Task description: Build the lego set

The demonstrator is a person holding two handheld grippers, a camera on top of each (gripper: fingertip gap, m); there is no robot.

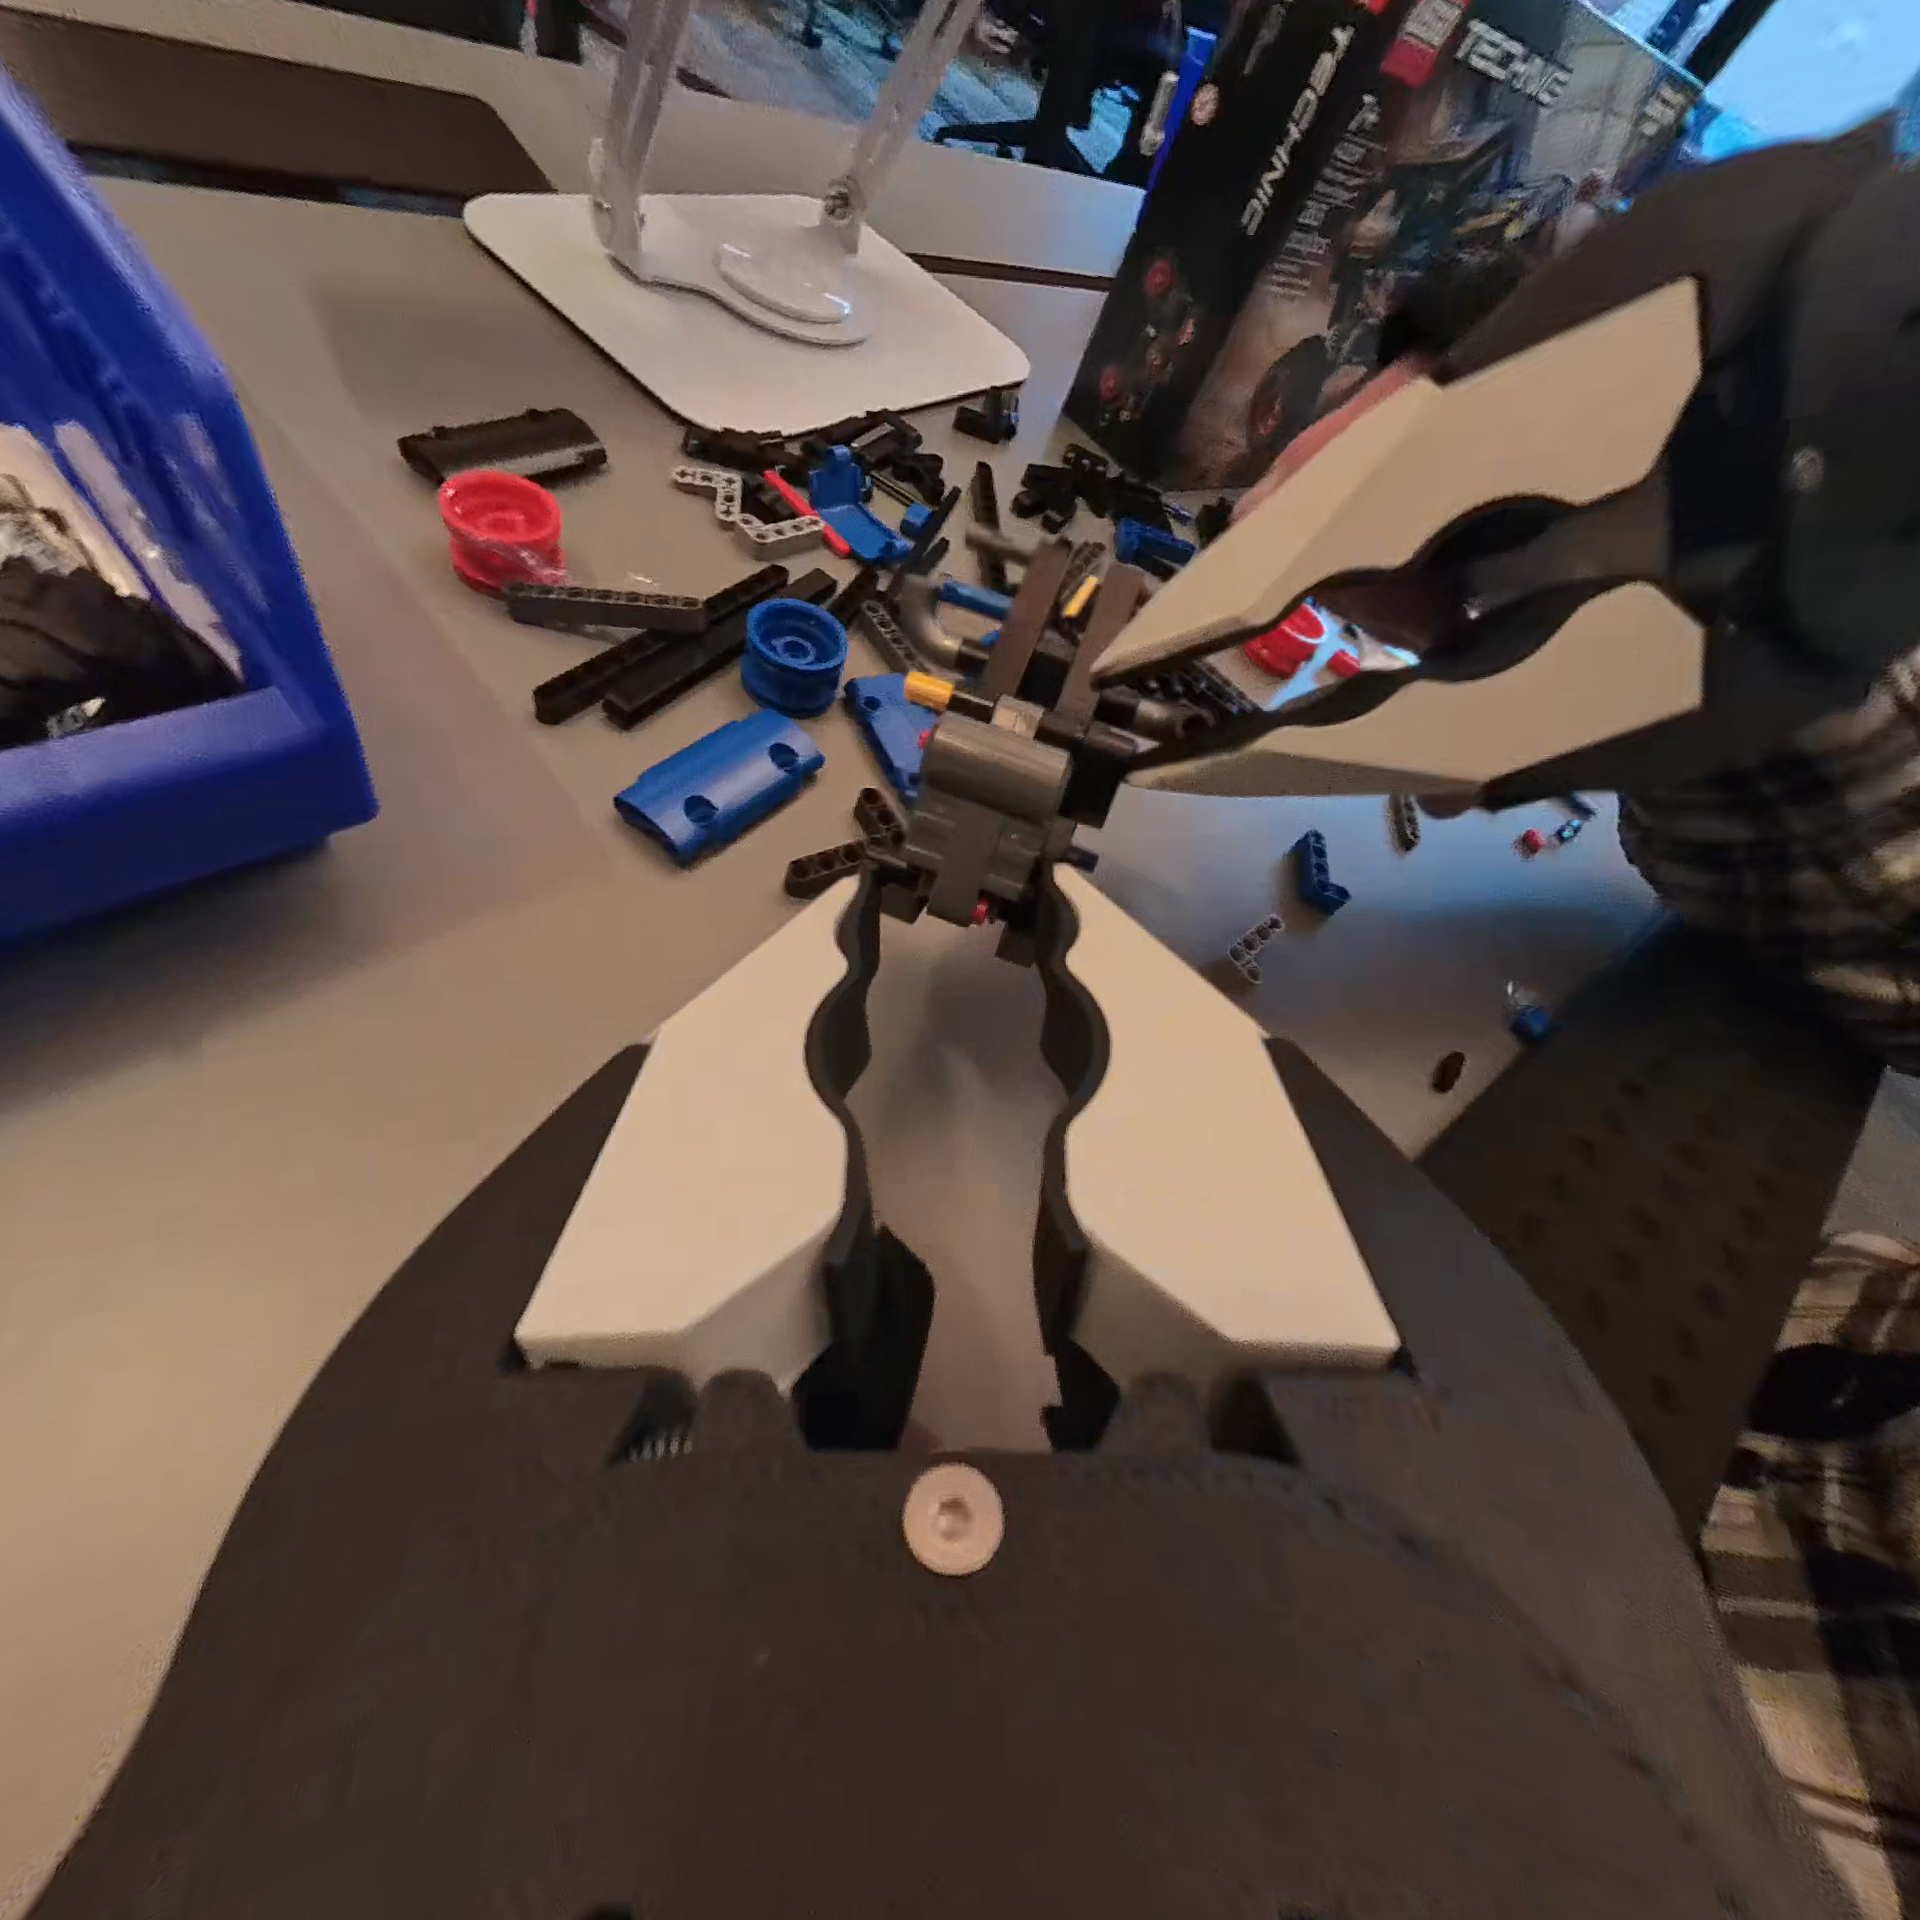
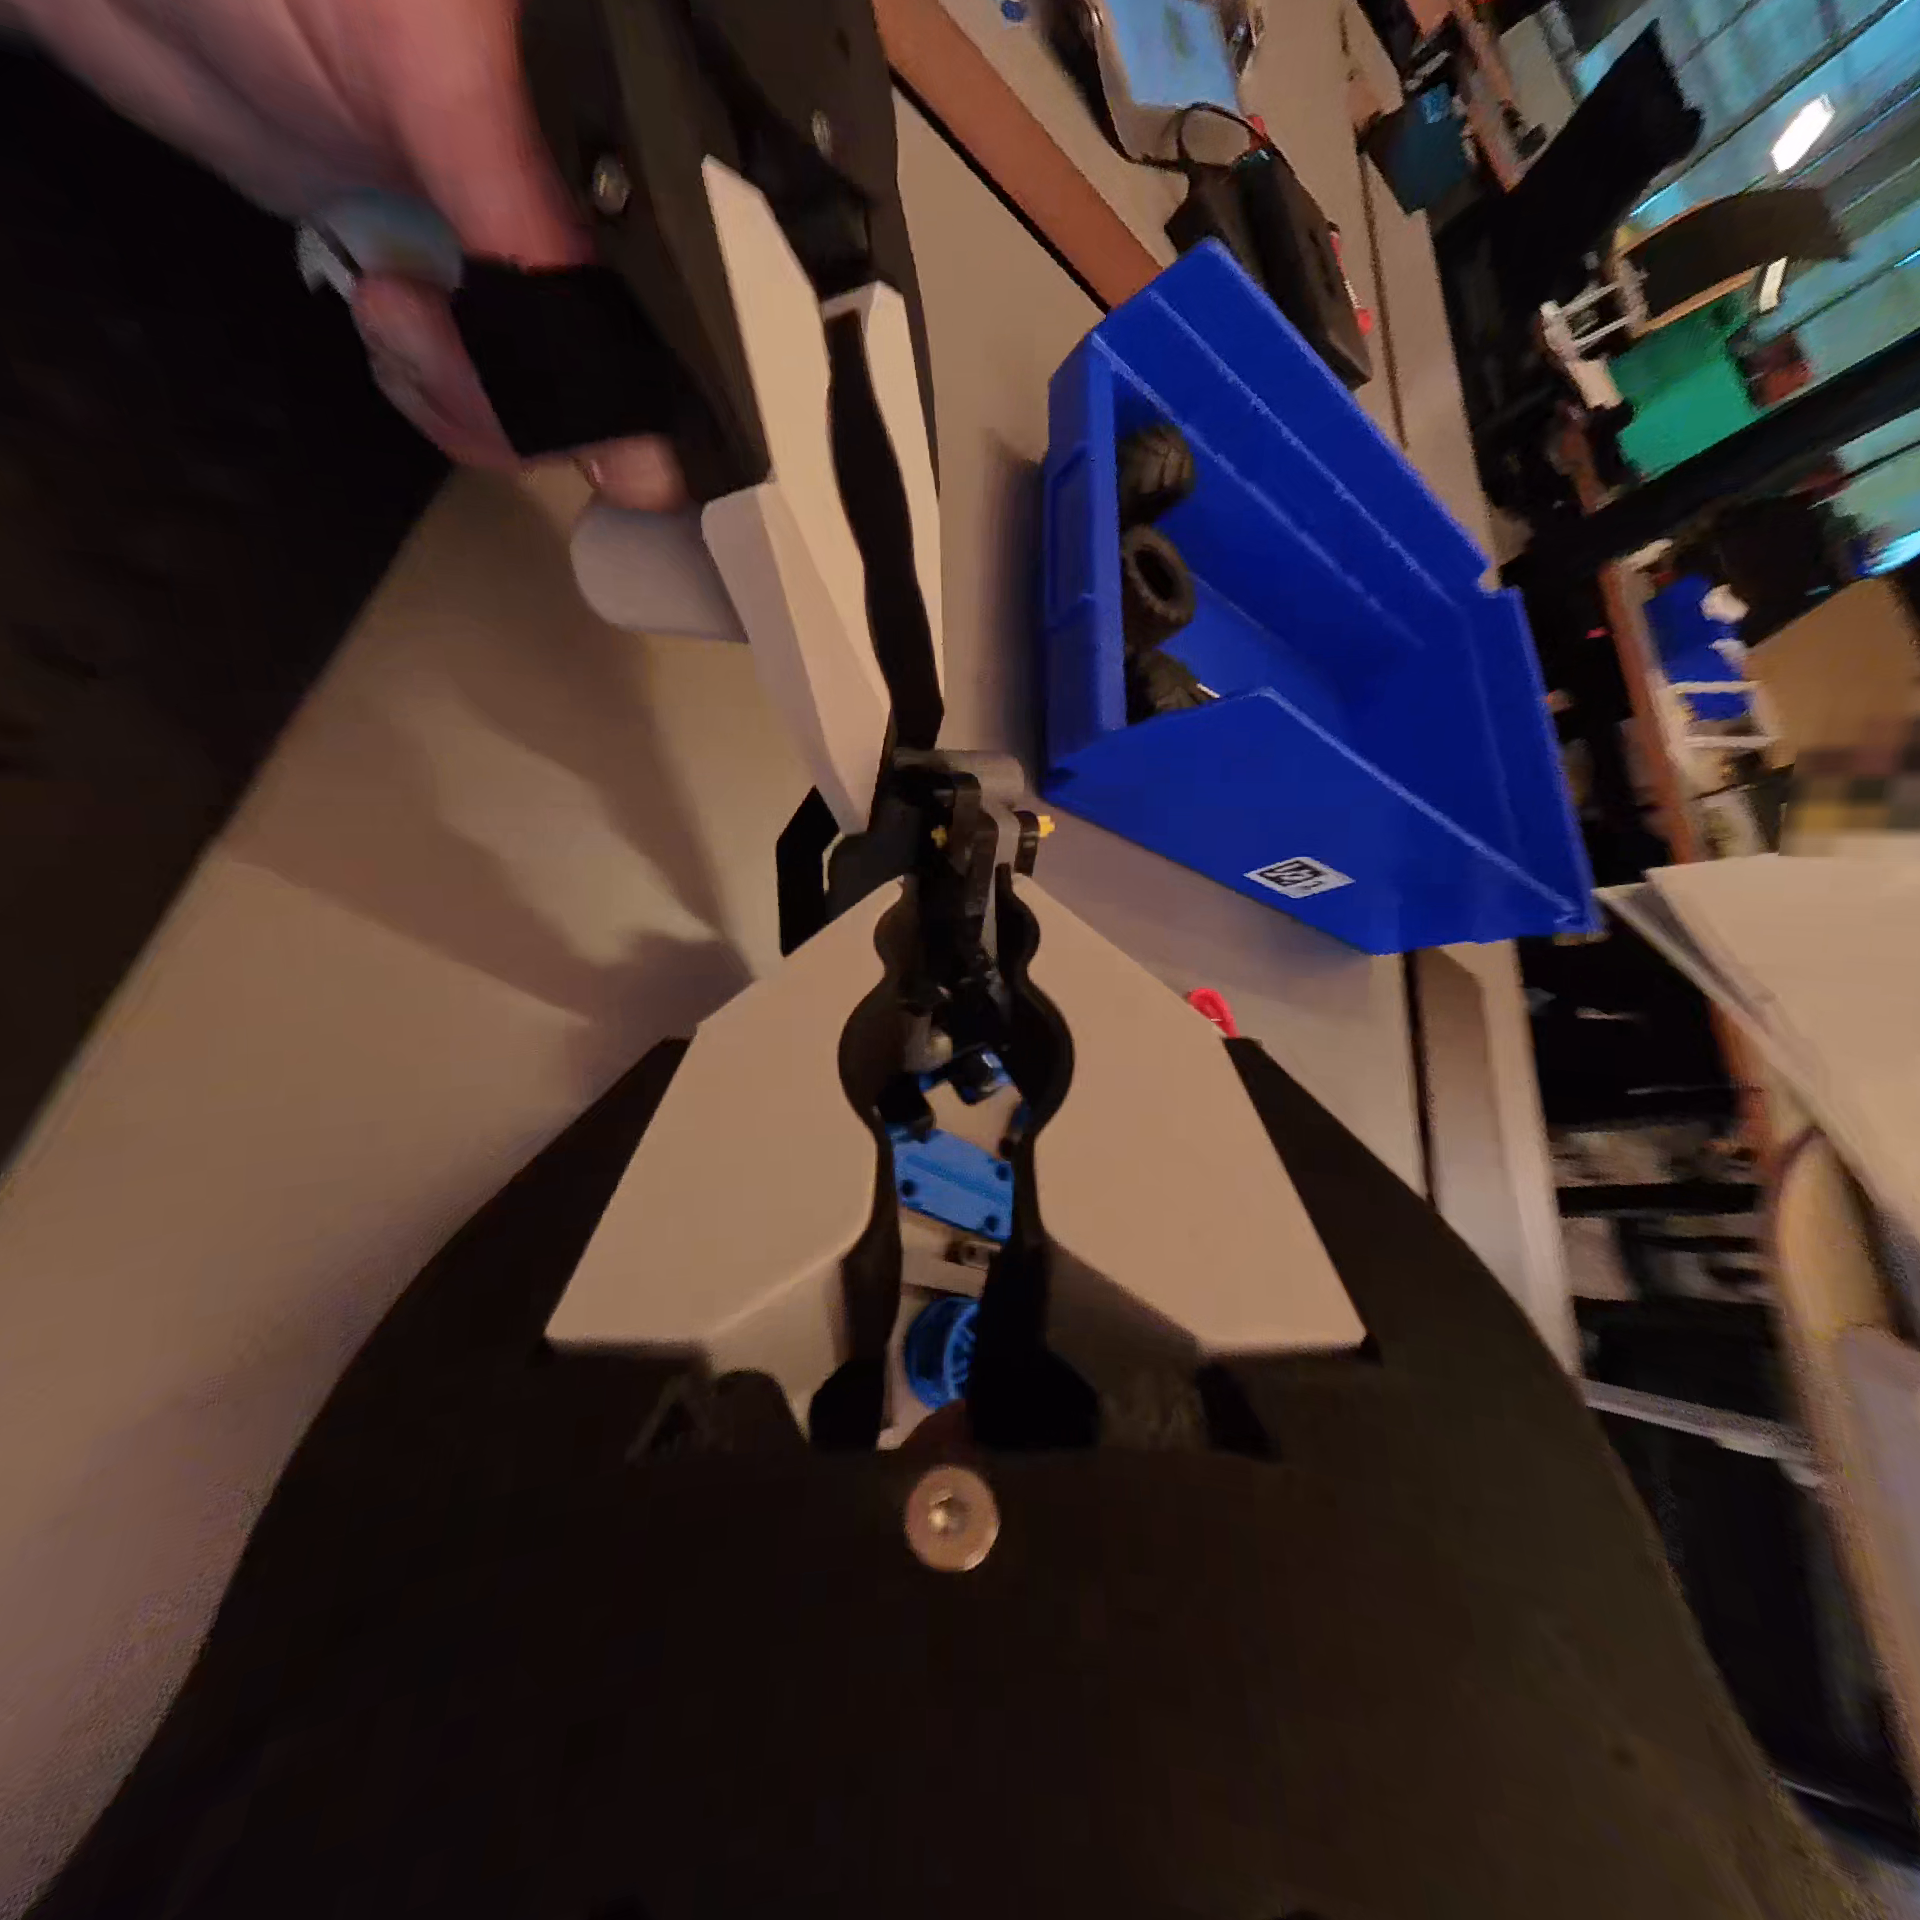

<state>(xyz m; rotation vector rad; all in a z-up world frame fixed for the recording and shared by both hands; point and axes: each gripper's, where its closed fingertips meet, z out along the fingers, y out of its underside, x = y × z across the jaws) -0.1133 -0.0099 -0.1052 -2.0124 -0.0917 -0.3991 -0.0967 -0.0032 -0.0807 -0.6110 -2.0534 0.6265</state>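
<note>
My left tongs (image 1: 961, 894) and right tongs (image 2: 951, 883) both clamp the small grey-and-black lego assembly (image 1: 987, 800), held above the tabletop (image 1: 416, 987) near scattered loose pieces (image 1: 727, 644).

Partly built lego assembly (image 1: 987, 800): grey block with black beams and pins, one yellow-tipped pin at its upper left, held off the counter (image 1: 312, 1091) between the two grippers' jaws. Loose lego parts (image 1: 790, 582) lie scattered on the counter beyond it: a red wheel hub (image 1: 501, 528), a blue wheel hub (image 1: 795, 655), a blue curved panel (image 1: 717, 781), black beams (image 1: 655, 649), a grey angled beam (image 1: 727, 504), blue connectors.
</note>
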